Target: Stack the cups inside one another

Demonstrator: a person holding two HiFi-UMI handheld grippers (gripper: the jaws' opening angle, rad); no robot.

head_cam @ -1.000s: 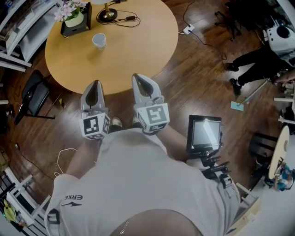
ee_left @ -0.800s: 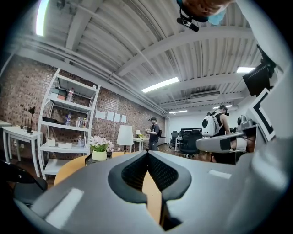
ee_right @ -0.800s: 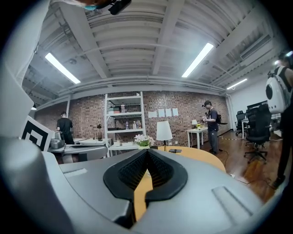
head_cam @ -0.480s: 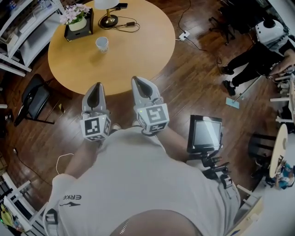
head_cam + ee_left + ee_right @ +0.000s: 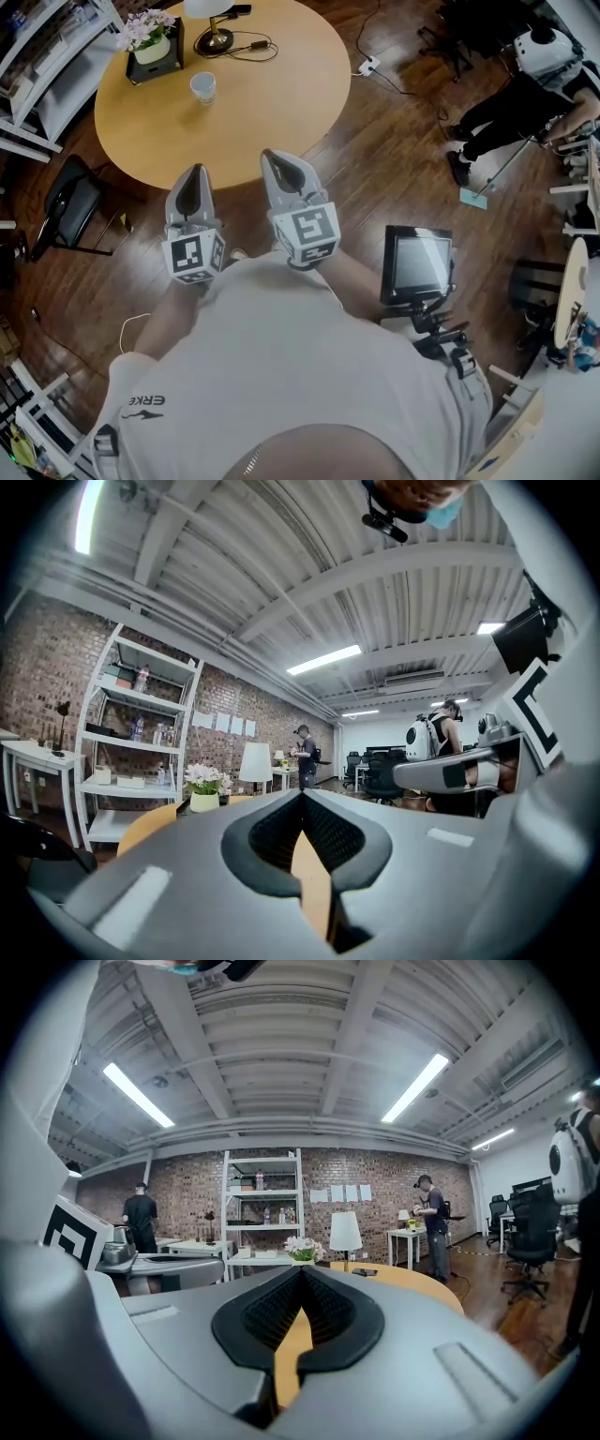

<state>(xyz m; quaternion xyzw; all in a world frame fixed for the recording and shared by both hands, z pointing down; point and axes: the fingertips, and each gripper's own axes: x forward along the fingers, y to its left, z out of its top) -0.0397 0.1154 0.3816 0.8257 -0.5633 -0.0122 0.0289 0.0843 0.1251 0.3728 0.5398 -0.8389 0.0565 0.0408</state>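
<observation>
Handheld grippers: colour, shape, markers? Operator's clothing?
The left gripper and right gripper match: light grey shells tapering to rounded tips, with black ribbed pads lining a teardrop-shaped hollow. Each carries a white cube with black square markers at its rear. No cables show. The person wears a white short-sleeved T-shirt with a small dark logo.

This is an open loft office, with a brick wall [image 5: 389,1180], shelves [image 5: 262,1206], office chairs [image 5: 530,1232], strip lights [image 5: 417,1087] and a round table [image 5: 272,103].
</observation>
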